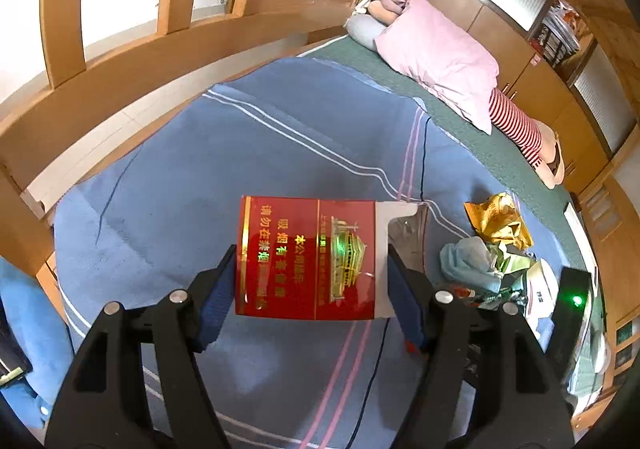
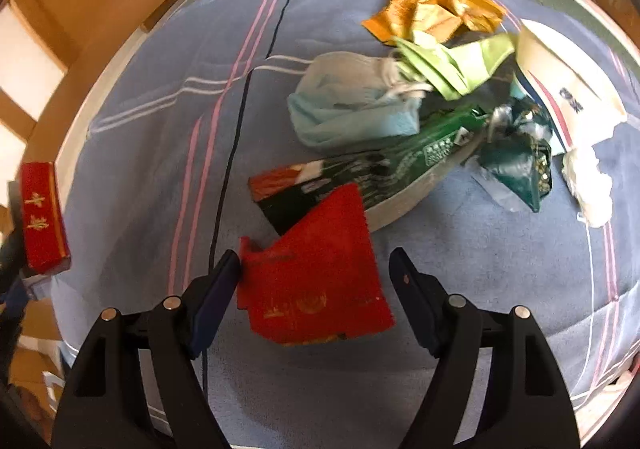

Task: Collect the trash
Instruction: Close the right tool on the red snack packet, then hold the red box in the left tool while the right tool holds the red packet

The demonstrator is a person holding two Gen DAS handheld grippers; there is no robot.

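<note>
Left tongs (image 1: pixel 310 281): jaws set on the two short ends of a red carton (image 1: pixel 308 257), so its long axis runs straight across the gap, pad to pad. The carton looks lifted clear of the blanket (image 1: pixel 180 153); it seems gripped, though the right pad's contact is partly hidden by the carton's torn white end. In the right view the same carton (image 2: pixel 42 217) shows far to the left of the right tongs, edge-on.

Right tongs (image 2: pixel 316 277): jaws wide, holding nothing. A flat red wrapper (image 2: pixel 316 269) lies between them on the blanket, just ahead of the tips. Its left edge touches or nearly touches the left pad; the right pad stands apart from it. The frame is blurred, so whether the tips touch the cloth cannot be told.

Rest of the pile sits ahead and to the right of the right tongs: dark green bag (image 2: pixel 360 177) just beyond the wrapper, blue mask (image 2: pixel 344 109) further ahead, yellow wrapper (image 2: pixel 436 9) furthest.

Judgement: right tongs are nearer the pile; the wrapper lies flat and thin, so the coming close depends on getting the tips down to cloth level, with the right pad brought in.
</note>
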